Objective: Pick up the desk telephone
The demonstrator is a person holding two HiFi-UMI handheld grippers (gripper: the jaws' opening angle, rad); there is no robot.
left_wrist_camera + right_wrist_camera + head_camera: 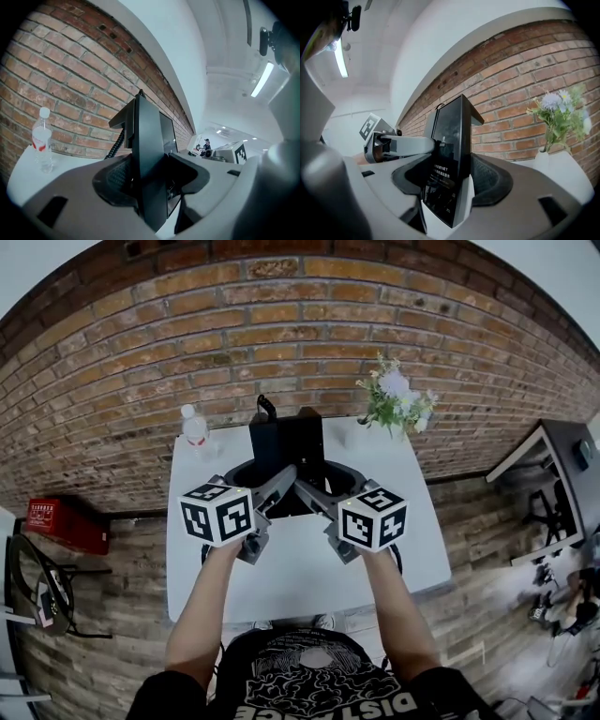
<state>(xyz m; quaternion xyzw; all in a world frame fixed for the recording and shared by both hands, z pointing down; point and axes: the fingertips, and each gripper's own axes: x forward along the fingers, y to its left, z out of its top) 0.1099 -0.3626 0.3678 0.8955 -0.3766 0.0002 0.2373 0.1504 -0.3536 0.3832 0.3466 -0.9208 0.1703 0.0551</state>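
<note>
The black desk telephone (pixel 286 448) hangs above the white table (pixel 300 570), held from both sides. My left gripper (pixel 274 489) grips its left edge and my right gripper (pixel 315 491) its right edge. In the left gripper view the telephone (pixel 149 154) stands edge-on between the pads of that gripper (pixel 151 174), with its coiled cord (pixel 117 144) hanging behind. Seen from the right gripper view, the telephone's glossy screen face (pixel 449 159) sits clamped in the right gripper (pixel 451 182). The left gripper's body (pixel 396 144) shows on the far side.
A clear water bottle (pixel 195 430) stands at the table's back left, close to the brick wall (pixel 300 324). A vase of flowers (pixel 396 401) stands at the back right. A red box (pixel 62 523) lies on the floor at left, and another desk (pixel 555 474) stands at right.
</note>
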